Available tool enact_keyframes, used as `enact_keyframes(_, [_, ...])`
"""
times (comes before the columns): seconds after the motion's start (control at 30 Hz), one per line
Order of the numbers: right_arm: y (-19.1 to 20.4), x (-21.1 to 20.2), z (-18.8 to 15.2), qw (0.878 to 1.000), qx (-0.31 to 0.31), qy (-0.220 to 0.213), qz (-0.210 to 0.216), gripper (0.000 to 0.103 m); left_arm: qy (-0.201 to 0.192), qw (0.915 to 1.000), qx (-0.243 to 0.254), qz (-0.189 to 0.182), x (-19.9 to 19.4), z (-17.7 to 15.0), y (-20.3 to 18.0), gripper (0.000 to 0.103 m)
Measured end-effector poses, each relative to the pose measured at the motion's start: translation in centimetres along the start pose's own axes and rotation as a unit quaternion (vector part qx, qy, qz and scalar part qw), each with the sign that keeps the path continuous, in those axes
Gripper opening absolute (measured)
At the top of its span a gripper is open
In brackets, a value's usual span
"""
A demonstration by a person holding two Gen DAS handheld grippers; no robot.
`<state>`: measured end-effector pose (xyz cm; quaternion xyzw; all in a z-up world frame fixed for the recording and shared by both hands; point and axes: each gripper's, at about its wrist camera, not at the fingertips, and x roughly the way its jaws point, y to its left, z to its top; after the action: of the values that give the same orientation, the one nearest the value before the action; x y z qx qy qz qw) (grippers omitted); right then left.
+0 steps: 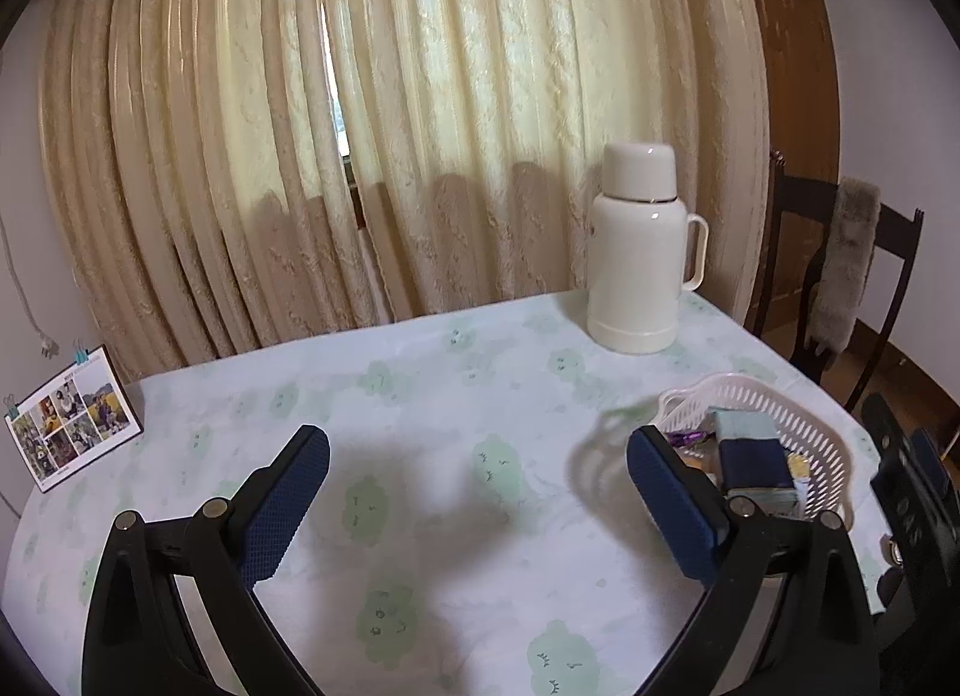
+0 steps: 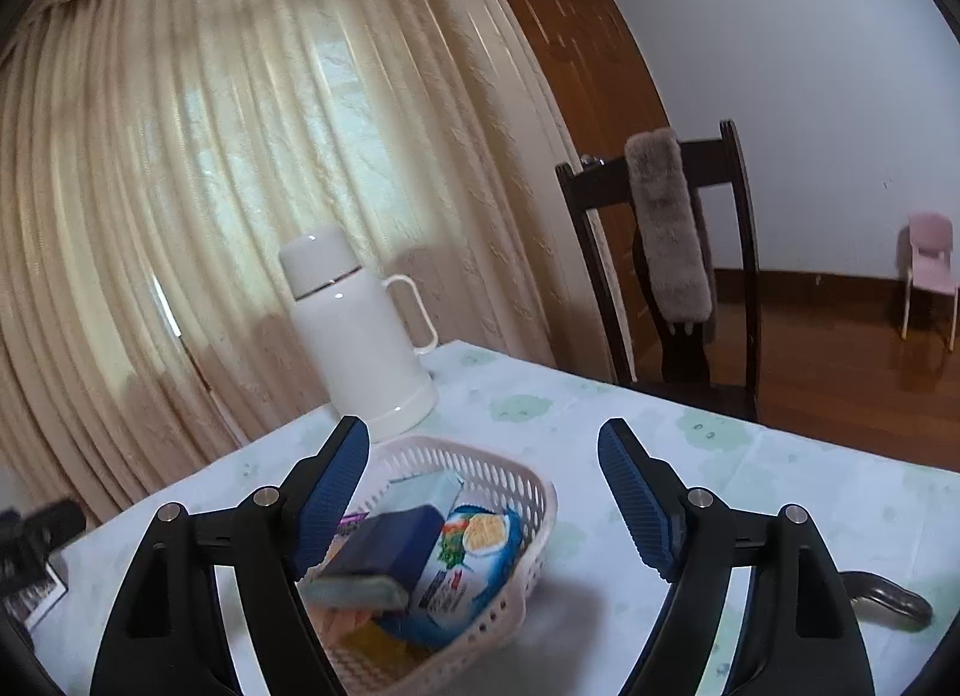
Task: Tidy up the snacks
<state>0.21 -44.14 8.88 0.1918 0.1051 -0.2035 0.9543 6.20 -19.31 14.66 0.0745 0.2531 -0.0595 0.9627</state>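
Bare tablecloth [image 1: 456, 396] left of basket [image 1: 804, 426]

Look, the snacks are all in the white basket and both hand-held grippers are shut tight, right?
Not quite. The snacks are in the white basket, but both are open: the right hand-held gripper and the left hand-held gripper hold nothing, as each wrist view shows.

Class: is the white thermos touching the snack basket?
Apart. The left wrist view shows bare tablecloth between the thermos and the basket.
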Motion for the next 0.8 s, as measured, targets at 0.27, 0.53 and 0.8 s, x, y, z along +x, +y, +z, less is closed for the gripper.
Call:
enact_keyframes(0.27, [-0.4,-2.6,-1.3,0.999,-0.028,-0.009,0.014,0.088,-0.029,0.9994,0.016,-0.007,-1.5,0.1,-0.9,0.099])
enact_keyframes(0.53, [0.6,-2.8,-2.0,0.997,-0.053,0.009,0.046,0.089,-0.036,0.9992,0.019,0.003,-1.3,0.0,-1.2,0.103])
enact_keyframes(0.8, [1.9,-3.0,-3.1,0.993,-0.084,0.035,0.072,0.099,-0.042,0.9982,0.034,0.028,-1.2,-0.2,-1.6,0.103])
